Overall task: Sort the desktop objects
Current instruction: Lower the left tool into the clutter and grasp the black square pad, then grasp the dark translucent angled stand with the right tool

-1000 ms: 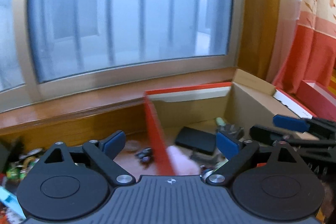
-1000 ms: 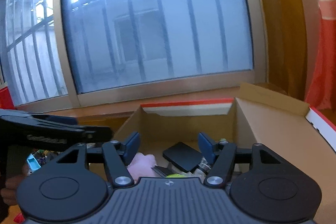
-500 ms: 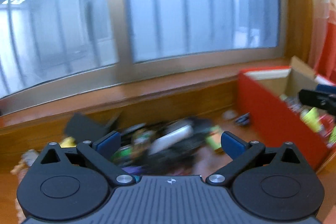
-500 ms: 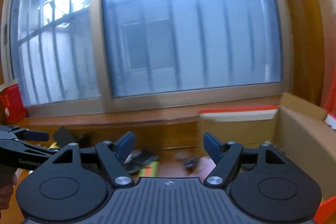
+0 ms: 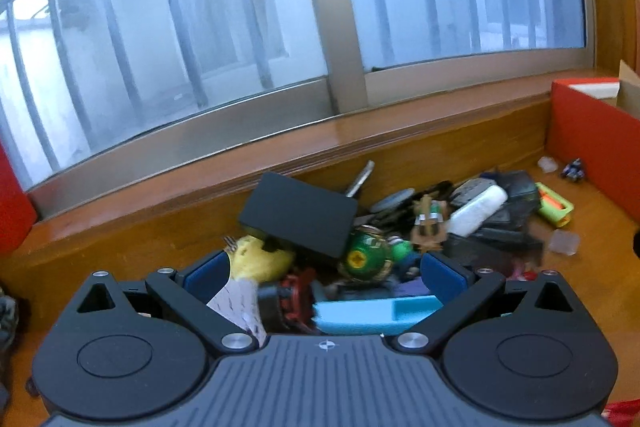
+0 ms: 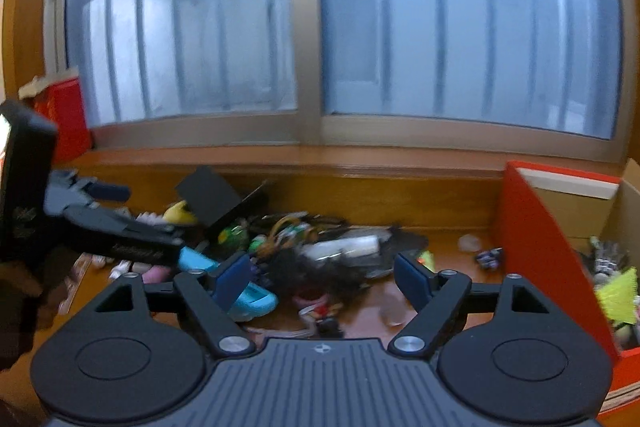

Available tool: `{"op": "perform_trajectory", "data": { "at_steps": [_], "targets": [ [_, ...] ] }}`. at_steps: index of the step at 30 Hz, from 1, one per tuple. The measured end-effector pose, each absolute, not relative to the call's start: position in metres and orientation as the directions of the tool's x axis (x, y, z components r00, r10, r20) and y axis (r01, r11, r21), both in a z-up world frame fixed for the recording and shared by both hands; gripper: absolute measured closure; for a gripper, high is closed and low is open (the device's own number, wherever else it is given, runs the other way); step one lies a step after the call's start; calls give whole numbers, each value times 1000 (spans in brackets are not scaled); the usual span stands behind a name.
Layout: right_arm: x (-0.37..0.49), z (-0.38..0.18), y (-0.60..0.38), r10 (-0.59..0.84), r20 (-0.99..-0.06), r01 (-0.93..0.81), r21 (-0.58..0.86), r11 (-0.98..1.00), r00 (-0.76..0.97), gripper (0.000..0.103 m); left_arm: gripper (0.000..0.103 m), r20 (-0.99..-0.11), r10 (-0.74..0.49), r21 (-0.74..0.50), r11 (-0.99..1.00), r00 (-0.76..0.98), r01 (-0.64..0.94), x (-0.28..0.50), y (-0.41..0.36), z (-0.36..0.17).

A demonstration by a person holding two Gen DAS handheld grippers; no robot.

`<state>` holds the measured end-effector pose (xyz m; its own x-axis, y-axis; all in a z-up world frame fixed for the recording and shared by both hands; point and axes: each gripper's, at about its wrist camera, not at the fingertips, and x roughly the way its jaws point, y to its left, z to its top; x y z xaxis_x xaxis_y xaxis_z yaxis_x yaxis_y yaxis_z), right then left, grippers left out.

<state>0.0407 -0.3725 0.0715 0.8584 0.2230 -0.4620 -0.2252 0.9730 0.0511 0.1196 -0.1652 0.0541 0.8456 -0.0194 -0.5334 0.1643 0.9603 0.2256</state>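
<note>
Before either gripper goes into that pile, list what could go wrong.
1. The black box sits tilted on top of the pile; a nudge may tip it off.
2. The items overlap closely, so the open left gripper could catch several at once, or drag neighbours along.
3. Both grippers aim at the same pile; the right gripper is close to the left one and they might collide.

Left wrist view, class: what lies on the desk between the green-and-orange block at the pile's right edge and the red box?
Two small things: a clear plastic piece and a tiny dark toy, on the wooden desk.
</note>
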Motion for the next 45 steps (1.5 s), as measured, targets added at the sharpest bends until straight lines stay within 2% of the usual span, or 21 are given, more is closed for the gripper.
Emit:
{"op": "perform_trajectory", "data": {
  "at_steps": [10,20,30,33,38,45],
  "targets": [
    [79,45,-343,259,-555,-238,111,965,791,22,0,-524,-6,338,916,851,214,165,-162,32],
    [102,26,-332,266,-607,-242,123,962,749,22,0,-544,-12,379,889,839,258,207,-164,16],
    [127,19,-320,292,-611,-273,127,954,736,22,0,-554,-53,306,915,831,262,220,-149,13],
    [130,17,-320,293,-613,-272,131,953,733,22,8,-565,-75,263,927,822,266,219,-145,13],
    [135,13,-321,295,-616,-269,138,953,730,25,9,-546,-104,196,949,831,247,204,-139,22],
    [144,7,-326,304,-613,-253,172,952,729,44,9,-504,-142,87,973,852,214,180,-122,49]
  ]
}}
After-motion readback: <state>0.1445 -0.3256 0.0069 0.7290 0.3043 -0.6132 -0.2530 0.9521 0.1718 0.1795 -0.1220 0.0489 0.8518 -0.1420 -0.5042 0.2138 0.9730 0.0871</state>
